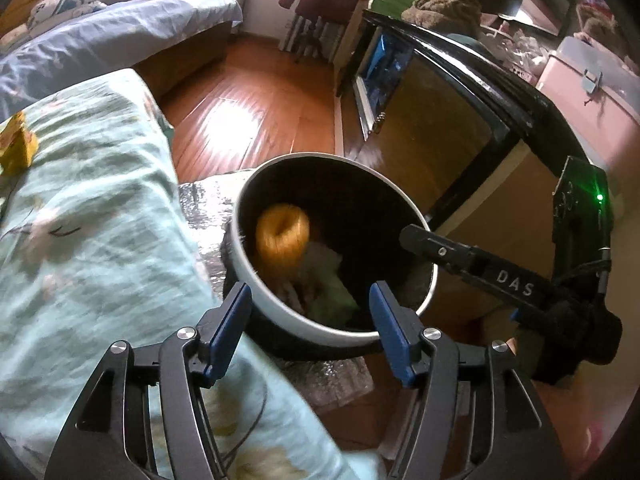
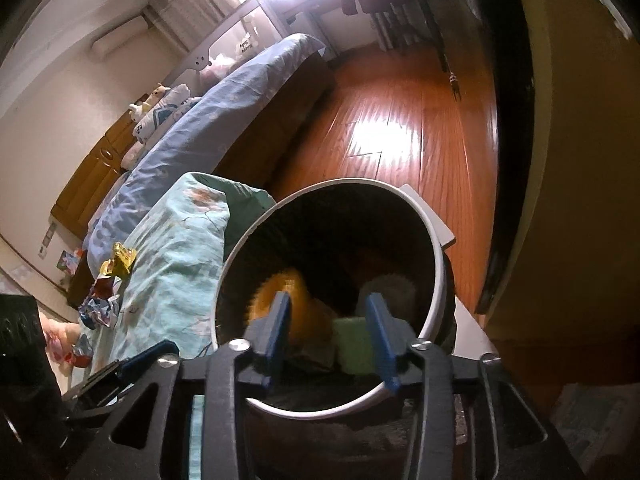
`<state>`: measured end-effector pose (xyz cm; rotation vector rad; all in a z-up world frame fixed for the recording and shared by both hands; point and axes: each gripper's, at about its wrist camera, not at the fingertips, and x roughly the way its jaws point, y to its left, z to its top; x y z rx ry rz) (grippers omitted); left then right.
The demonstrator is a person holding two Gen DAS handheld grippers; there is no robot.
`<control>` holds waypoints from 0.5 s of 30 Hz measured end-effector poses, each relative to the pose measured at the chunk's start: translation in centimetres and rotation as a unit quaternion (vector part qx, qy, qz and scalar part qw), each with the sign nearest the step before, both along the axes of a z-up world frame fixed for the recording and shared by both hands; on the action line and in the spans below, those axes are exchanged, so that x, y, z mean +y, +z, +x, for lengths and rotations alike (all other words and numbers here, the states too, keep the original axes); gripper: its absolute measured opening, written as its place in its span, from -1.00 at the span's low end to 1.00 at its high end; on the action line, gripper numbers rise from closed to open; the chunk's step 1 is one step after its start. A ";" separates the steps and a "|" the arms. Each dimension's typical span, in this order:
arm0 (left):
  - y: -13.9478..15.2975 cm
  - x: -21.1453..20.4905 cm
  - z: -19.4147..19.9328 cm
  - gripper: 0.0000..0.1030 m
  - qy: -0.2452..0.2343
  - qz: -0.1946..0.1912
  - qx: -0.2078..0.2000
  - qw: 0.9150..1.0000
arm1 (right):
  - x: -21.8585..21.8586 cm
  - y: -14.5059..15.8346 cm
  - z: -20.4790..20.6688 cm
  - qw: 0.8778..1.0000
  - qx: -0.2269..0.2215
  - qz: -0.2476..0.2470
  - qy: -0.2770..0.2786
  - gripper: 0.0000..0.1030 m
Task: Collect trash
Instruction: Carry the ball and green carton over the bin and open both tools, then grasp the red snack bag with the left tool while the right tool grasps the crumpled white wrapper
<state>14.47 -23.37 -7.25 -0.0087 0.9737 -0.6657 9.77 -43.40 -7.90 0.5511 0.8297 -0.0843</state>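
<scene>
A round trash bin with a white rim stands on the floor beside the bed. Inside it a blurred orange piece is in the air, above pale green and white scraps. My left gripper is open and empty over the bin's near rim. My right gripper is open and empty over the bin mouth; it also shows in the left wrist view. Yellow wrappers and a crumpled blue-red wrapper lie on the green bedspread.
The green floral bedspread lies left of the bin. A blue-covered bed is behind. A black-framed cabinet stands right of the bin. A pink case sits at far right. Wood floor stretches beyond.
</scene>
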 end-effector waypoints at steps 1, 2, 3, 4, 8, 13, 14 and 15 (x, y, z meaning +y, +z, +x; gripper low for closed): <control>0.0 0.3 -0.1 0.21 0.004 -0.001 0.001 1.000 | 0.2 0.1 -0.1 1.000 -0.002 0.000 0.002 -0.04; 0.0 0.8 -0.1 0.21 0.008 -0.003 0.001 1.000 | 0.3 0.2 -0.1 1.000 -0.003 0.000 0.003 -0.01; 0.1 1.2 -0.2 0.21 0.012 -0.005 0.002 1.000 | 0.7 0.3 -0.2 1.000 -0.005 0.001 0.005 0.04; 0.1 1.8 -0.3 0.21 0.018 -0.008 0.002 1.000 | 1.0 0.4 -0.2 1.000 -0.007 0.003 0.009 0.08; 0.4 4.1 -1.0 0.21 0.041 -0.014 -0.005 0.999 | 2.4 1.1 -0.1 1.000 -0.015 0.005 0.022 0.22; 0.9 7.7 -1.5 0.21 0.075 -0.028 -0.008 0.997 | 5.1 2.2 0.1 0.998 -0.030 0.000 0.047 0.25; 1.0 8.5 -1.6 0.21 0.084 -0.030 -0.009 0.996 | 5.6 2.3 0.1 0.998 -0.033 0.000 0.053 0.25; 1.1 9.2 -1.7 0.22 0.093 -0.032 -0.010 0.995 | 6.3 2.5 0.2 0.998 -0.036 0.000 0.059 0.27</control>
